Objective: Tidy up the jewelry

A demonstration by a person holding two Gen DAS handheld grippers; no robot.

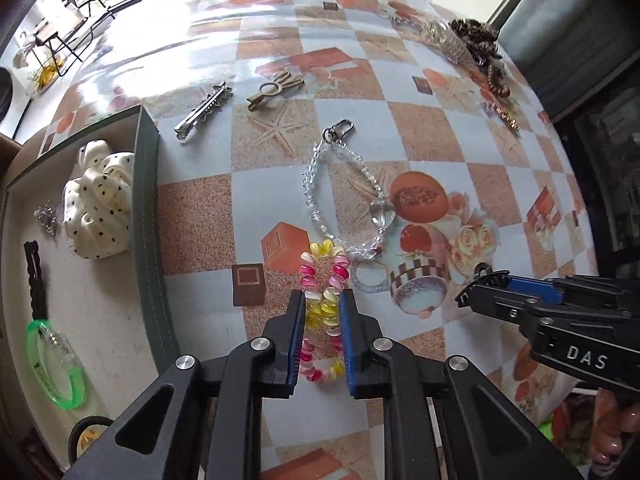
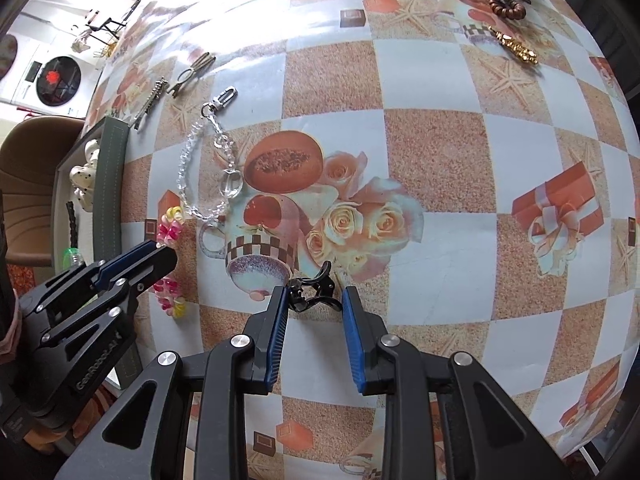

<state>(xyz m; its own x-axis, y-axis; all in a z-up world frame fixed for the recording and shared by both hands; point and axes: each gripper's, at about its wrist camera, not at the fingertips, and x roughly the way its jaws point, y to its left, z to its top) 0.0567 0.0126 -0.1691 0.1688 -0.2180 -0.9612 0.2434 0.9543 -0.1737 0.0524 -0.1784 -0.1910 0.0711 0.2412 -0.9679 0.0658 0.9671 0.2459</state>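
Jewelry is spread over a table (image 1: 432, 136) covered in a checked, printed cloth. The left gripper (image 1: 322, 300) is pointed steeply down, and its two blue-padded fingers (image 1: 298, 332) are pressed against the sides of a pink, yellow and white coil bracelet (image 1: 325, 312), which is squeezed narrow between them and lies on the cloth. The right gripper (image 2: 314, 300) is closed on a small black claw clip (image 2: 310, 292), which is held at its fingertips just over the printed cup. A clear bead chain (image 1: 344, 196) with a metal clasp is laid just beyond the bracelet, its near end almost touching it. Farther off, a silver barrette (image 1: 204, 112) and a bronze hair clip (image 1: 274, 88) are placed side by side. At the left, an open grey tray (image 1: 150, 216) is seen holding a white dotted scrunchie (image 1: 100, 204), a green bangle (image 1: 56, 364) and a black strip clip (image 1: 35, 280). At the far right edge, more hair pieces (image 1: 476, 40) are heaped.
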